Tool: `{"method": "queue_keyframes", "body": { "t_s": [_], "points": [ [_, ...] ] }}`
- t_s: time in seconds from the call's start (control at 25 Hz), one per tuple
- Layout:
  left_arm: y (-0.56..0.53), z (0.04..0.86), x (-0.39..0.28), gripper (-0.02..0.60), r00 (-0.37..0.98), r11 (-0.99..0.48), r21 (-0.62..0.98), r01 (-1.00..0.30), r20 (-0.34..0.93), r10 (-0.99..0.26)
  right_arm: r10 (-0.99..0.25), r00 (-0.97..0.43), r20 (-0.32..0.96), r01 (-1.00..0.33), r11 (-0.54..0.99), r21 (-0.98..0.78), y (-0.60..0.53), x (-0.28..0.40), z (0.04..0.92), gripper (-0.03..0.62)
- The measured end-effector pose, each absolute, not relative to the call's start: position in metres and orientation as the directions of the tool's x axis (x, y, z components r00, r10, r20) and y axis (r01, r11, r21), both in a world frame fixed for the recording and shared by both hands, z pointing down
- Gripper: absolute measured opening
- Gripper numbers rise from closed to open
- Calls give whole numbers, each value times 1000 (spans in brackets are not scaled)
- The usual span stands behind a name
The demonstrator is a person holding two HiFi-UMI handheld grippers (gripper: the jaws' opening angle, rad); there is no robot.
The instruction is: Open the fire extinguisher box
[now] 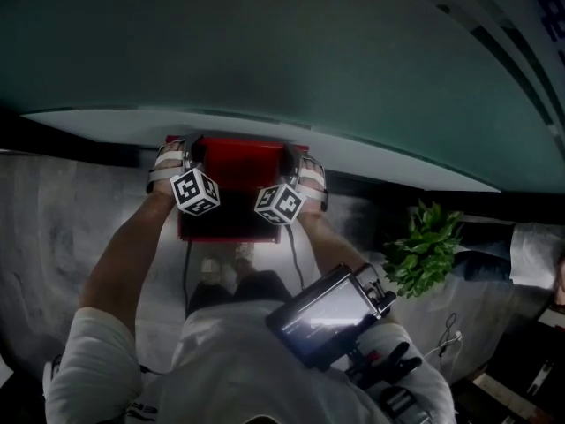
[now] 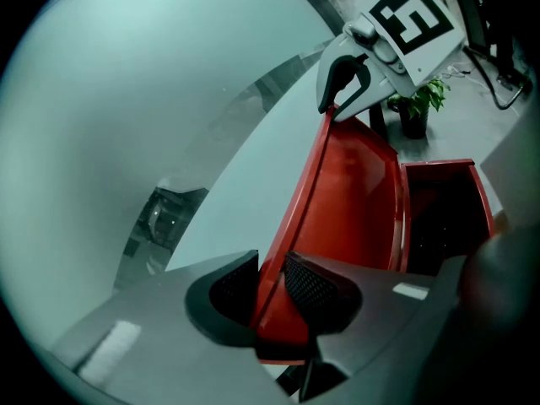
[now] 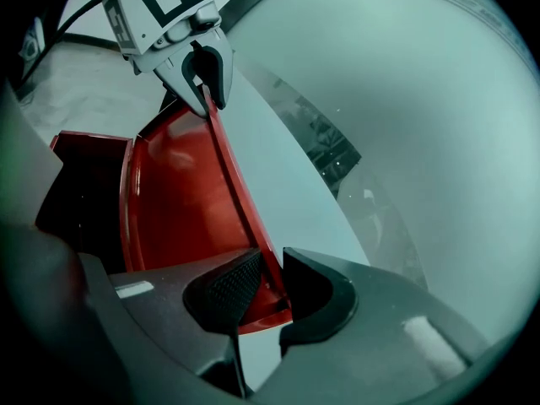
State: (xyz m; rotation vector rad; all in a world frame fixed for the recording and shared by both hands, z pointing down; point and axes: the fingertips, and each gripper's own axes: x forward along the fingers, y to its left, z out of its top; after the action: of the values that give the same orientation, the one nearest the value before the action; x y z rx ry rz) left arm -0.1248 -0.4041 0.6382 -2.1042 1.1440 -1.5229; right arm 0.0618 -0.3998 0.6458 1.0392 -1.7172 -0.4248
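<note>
Nearest, my left gripper (image 2: pixel 270 287) and right gripper (image 3: pixel 268 287) each clamp one end of the red lid (image 1: pixel 238 162), its long edge running left-to-right at frame centre, equally near both.

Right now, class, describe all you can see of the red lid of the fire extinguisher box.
The glossy red lid looks like thin painted sheet metal with a raised rim. It is swung open, tilted off the red box, whose dark inside shows. The left tongs and right tongs each clamp its free edge, one at each end.
</note>
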Motion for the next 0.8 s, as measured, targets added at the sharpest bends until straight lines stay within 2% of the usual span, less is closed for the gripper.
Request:
{"method": "queue_keyframes", "body": {
  "t_s": [0.8],
  "points": [
    [-433, 661, -129, 97, 103, -625, -632, -459, 660, -744, -799, -47, 599, -480, 544, 688, -426, 59, 664, 97]
  ]
}}
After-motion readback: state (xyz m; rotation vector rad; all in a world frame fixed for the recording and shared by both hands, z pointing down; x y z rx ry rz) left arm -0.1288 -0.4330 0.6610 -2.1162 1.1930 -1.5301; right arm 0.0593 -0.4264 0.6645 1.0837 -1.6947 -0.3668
